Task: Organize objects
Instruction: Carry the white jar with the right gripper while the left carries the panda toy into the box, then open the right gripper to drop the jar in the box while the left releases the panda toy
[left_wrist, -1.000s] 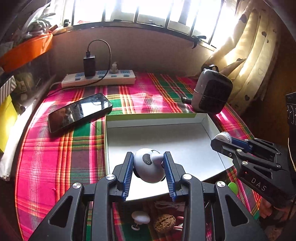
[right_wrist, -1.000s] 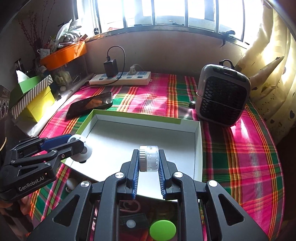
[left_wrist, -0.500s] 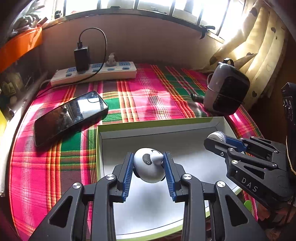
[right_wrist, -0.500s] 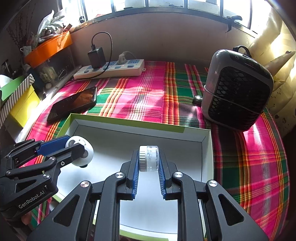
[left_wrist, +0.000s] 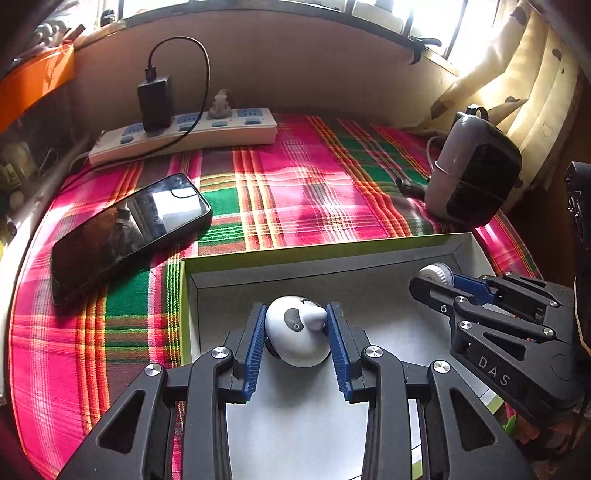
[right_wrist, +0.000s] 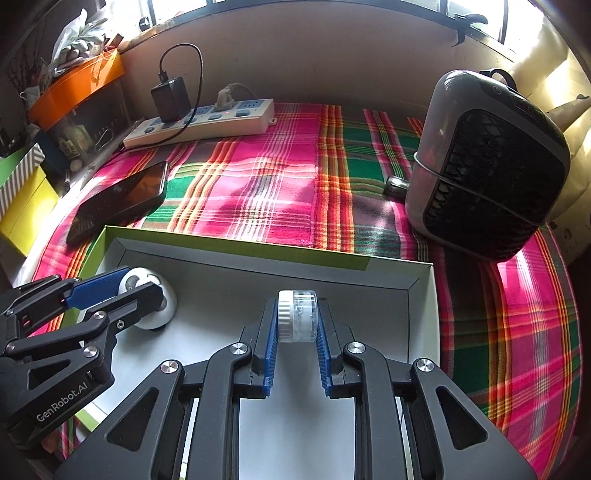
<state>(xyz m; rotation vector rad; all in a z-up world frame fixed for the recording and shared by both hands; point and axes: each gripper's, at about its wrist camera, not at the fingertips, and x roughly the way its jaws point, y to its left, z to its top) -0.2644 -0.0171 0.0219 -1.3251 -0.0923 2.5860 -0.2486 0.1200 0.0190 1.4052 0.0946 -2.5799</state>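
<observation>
We see the left tool (left_wrist: 295, 332) clamped on a white rounded toy (left_wrist: 297, 338) with dark patches, held over the near-left part of the open box (left_wrist: 332, 254). To its right, the right tool (right_wrist: 295, 325) grips a small clear jar (right_wrist: 297, 315) by its sides, above the box floor. Whether either object touches the floor is hard to tell. Ahead of both tools, a phone (left_wrist: 125, 229) lies on the plaid cloth (left_wrist: 314, 192).

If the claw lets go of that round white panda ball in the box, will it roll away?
Probably a little. The white panda ball looks rounded and smooth, so it could roll on the flat box floor. The box walls would likely stop it. The left claw pinches only its sides, so it might slip.
</observation>
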